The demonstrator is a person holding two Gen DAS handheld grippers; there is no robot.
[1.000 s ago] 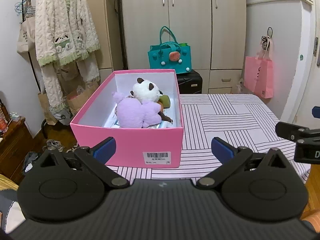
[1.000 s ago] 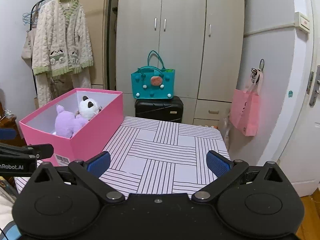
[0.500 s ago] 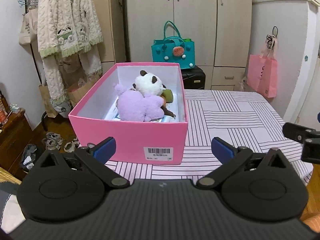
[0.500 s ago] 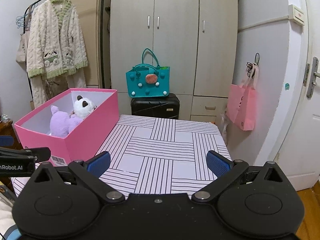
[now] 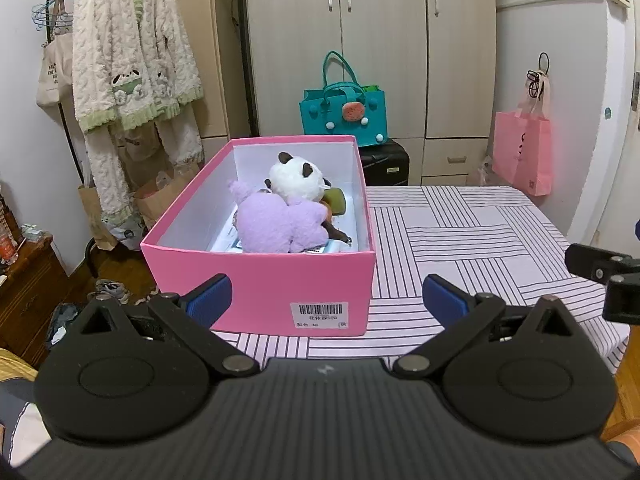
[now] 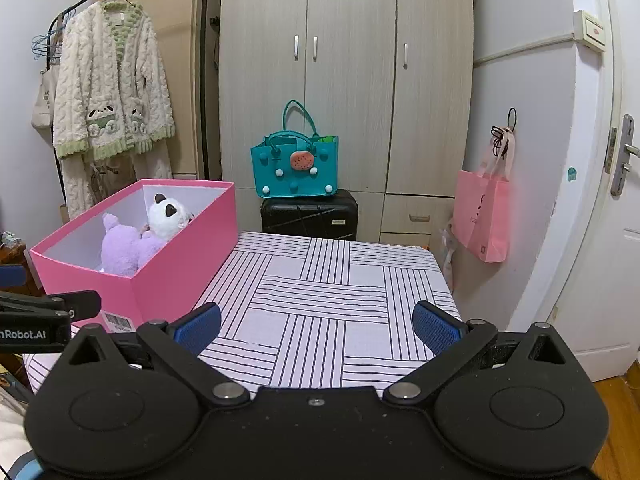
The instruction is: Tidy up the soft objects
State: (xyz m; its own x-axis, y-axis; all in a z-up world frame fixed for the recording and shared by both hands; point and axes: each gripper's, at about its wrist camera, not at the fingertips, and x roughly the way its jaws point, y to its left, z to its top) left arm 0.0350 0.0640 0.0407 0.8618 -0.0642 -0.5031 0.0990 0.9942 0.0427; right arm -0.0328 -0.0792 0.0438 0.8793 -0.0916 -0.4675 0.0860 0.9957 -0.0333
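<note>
Blue-padded, the left gripper (image 5: 326,295) and right gripper (image 6: 317,322) were held level at the table's (image 6: 320,304) near edge, jaws spread wide, empty. Two toys, purple (image 5: 276,224) and panda (image 5: 296,178), were seen inside one pink box (image 5: 260,280).

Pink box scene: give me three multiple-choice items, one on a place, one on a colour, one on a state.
1. Where does the pink box stand?
A. on the striped table
B. on the floor
C. on the suitcase

2. What colour is the toy lying in front of the panda toy?
A. green
B. purple
C. red

3. How are the left tongs?
A. shut on a toy
B. shut, empty
C. open, empty

Key: 1 A, the box rests on the striped table. 2 B, the purple toy lies nearest. 3 C, the pads stand wide apart with nothing between.
</note>
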